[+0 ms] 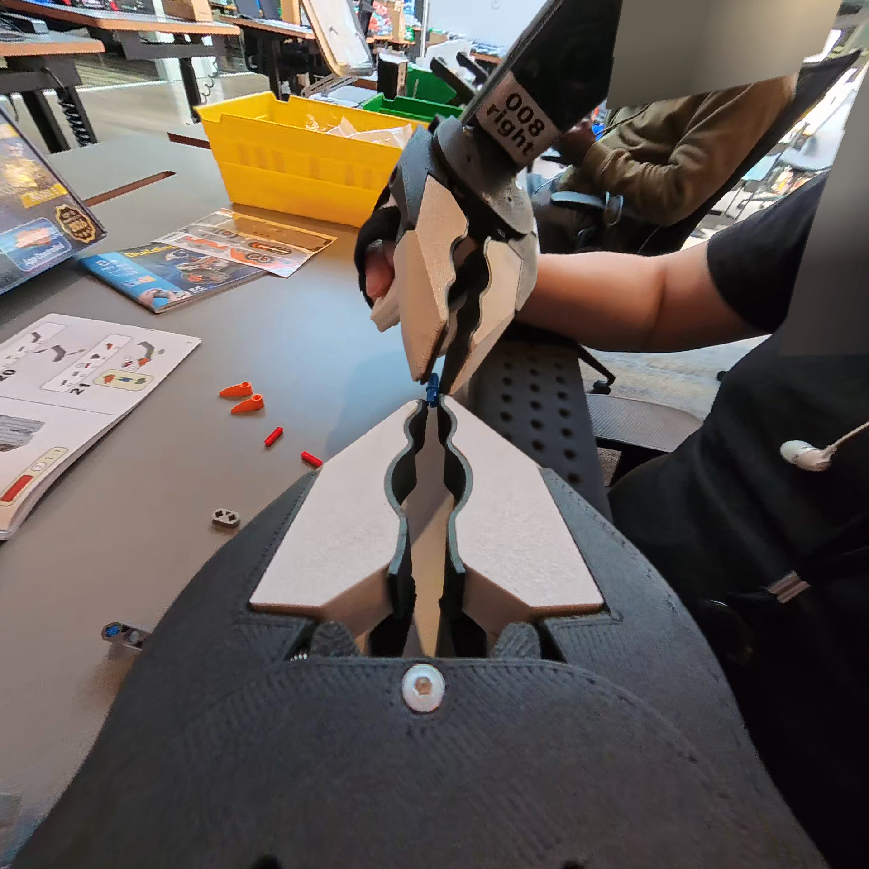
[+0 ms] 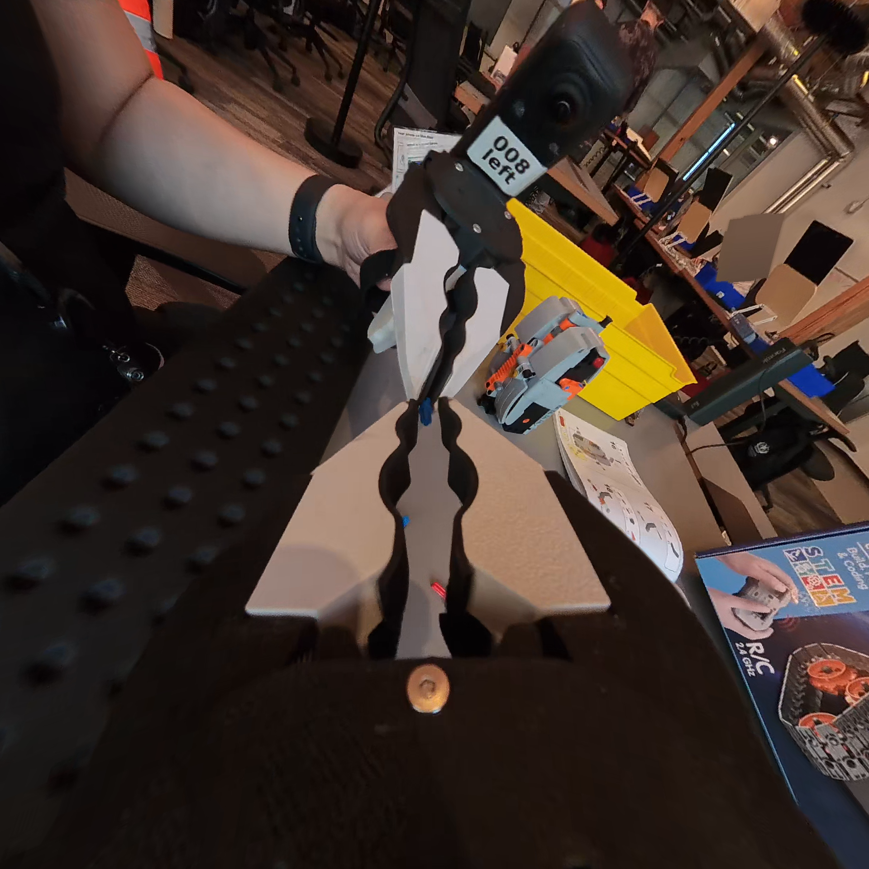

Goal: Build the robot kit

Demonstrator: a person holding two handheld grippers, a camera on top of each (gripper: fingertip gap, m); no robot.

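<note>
Grippers meet tip to tip off the tabletop edge: left gripper (image 1: pixel 431 408) and right gripper (image 1: pixel 435 378) both pinch one blue pin (image 1: pixel 431 394). Orange pieces (image 1: pixel 242 397) lie loose on the tabletop (image 1: pixel 291 329).

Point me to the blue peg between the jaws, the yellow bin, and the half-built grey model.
blue peg (image 1: pixel 431 394), left wrist view, its middle.
yellow bin (image 1: pixel 301 164), left wrist view, front wall.
grey model (image 2: pixel 545 367), right wrist view, grey side panel.
</note>
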